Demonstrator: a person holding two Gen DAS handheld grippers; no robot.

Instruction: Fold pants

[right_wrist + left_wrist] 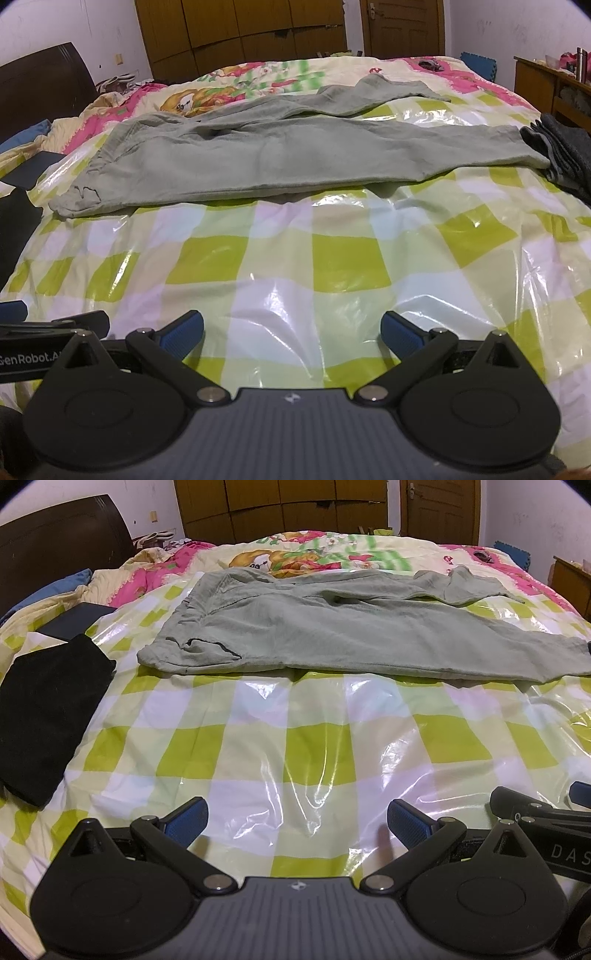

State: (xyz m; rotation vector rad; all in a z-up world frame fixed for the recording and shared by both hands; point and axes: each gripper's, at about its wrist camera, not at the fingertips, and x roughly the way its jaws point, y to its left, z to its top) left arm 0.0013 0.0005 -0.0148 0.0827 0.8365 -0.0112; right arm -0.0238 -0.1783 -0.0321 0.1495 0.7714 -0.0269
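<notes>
Across the checked plastic sheet (317, 746) lay the grey-green pants (332, 635), spread flat with the waist toward the headboard (55, 550) and one leg bent away behind. Beside the waist sat a folded black garment (48, 709); past the cuffs lay a dark grey one (569, 147). Nearer than the pants, the left gripper (297, 821) and right gripper (291, 332) hovered side by side, jaws spread wide, gripping nothing.
</notes>
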